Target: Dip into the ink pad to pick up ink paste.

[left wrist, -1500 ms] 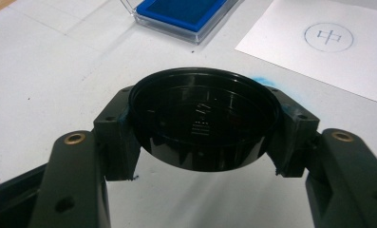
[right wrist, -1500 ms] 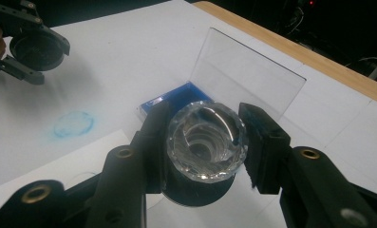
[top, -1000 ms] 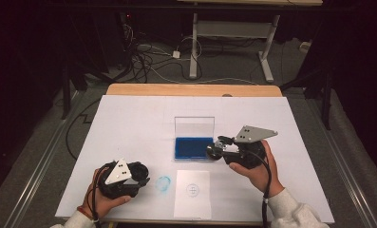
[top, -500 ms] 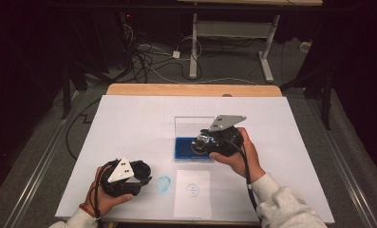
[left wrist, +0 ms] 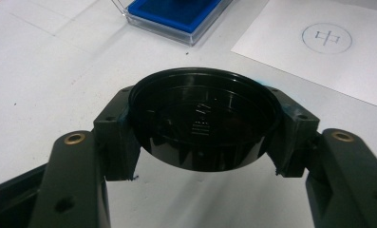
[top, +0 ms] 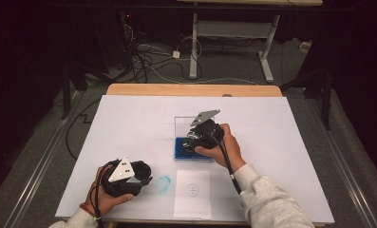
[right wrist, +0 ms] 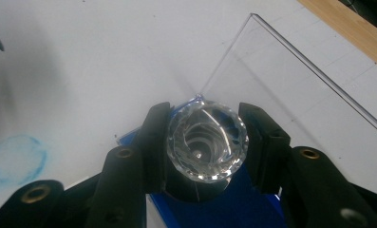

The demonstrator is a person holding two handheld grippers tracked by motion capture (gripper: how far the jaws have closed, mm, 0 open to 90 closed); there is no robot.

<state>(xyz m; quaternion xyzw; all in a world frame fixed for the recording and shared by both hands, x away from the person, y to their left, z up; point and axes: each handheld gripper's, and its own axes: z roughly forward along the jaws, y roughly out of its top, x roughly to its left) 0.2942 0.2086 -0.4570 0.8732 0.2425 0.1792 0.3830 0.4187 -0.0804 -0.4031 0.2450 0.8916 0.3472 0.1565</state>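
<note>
The stamp (right wrist: 208, 142) sits clamped in the right tool (top: 200, 137), over the blue pad (top: 192, 148) in its clear case (right wrist: 290, 90). Press it down flat, evenly. The left tool (top: 129, 176) grips a black lid (left wrist: 202, 123) near the table's (top: 129, 118) front edge.

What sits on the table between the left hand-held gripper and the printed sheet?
A smudged blue ring mark on the white table cover, seen in the high view, between the left hand-held gripper and the printed sheet.
</note>
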